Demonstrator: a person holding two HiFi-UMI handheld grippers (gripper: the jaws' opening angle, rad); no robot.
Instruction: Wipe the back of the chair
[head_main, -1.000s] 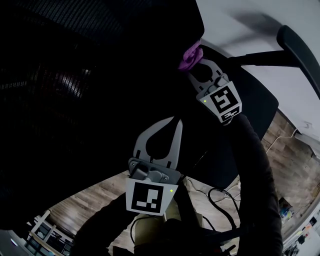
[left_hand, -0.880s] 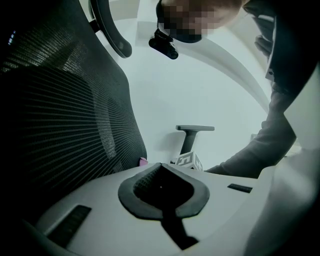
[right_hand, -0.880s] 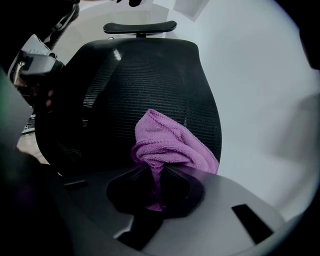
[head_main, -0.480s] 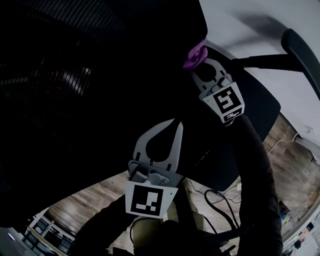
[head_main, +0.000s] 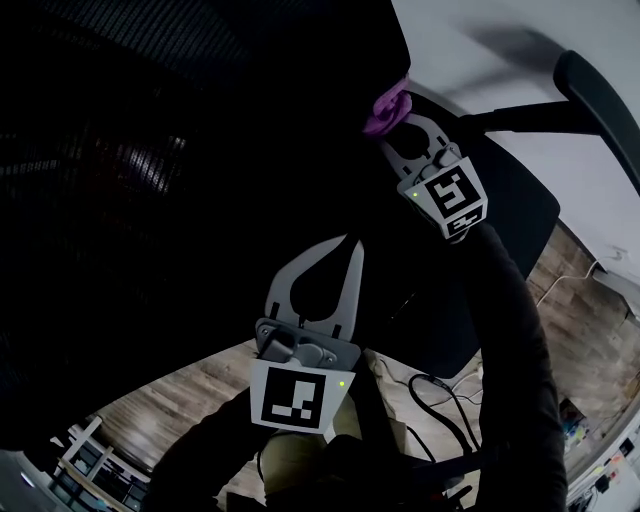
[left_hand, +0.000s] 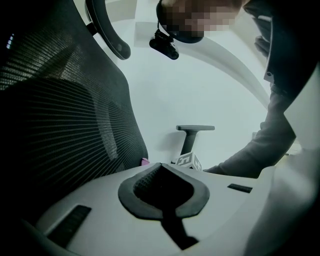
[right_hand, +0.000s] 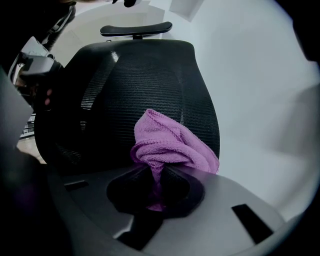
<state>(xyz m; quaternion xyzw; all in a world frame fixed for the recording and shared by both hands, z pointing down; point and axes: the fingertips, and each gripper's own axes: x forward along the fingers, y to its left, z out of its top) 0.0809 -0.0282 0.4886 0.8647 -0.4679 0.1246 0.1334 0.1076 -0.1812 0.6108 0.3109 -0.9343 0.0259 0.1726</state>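
My right gripper (right_hand: 156, 181) is clamped tight on a bunched purple cloth (right_hand: 170, 142). The pads pinch its lower fold and the rest of it billows above the jaws. The cloth sits in front of the black mesh chair back (right_hand: 150, 75), low and right of centre, and looks pressed to it, though I cannot see the contact itself. Above the back is the chair's headrest (right_hand: 136, 29), with a plain white wall behind.

From my head, the chair back (head_main: 180, 160) fills most of the picture as a dark mass and hides nearly everything beyond it. The cloth (head_main: 385, 108) pokes out at its right edge, at the tip of the right gripper (head_main: 398, 112). My dark sleeve (head_main: 520, 340) runs down from there across the wooden floor (head_main: 190, 385) and some loose cables (head_main: 440, 390). An armrest (head_main: 600, 90) stands off to the right.

My left gripper (head_main: 350, 246) hangs lower, with its jaws closed tip to tip on nothing. In its own view the left gripper (left_hand: 159, 166) points past the mesh (left_hand: 60, 125), which is close on its left. Ahead I see a sliver of pink cloth (left_hand: 144, 161), the right gripper's marker cube (left_hand: 190, 161) and another armrest (left_hand: 195, 128).
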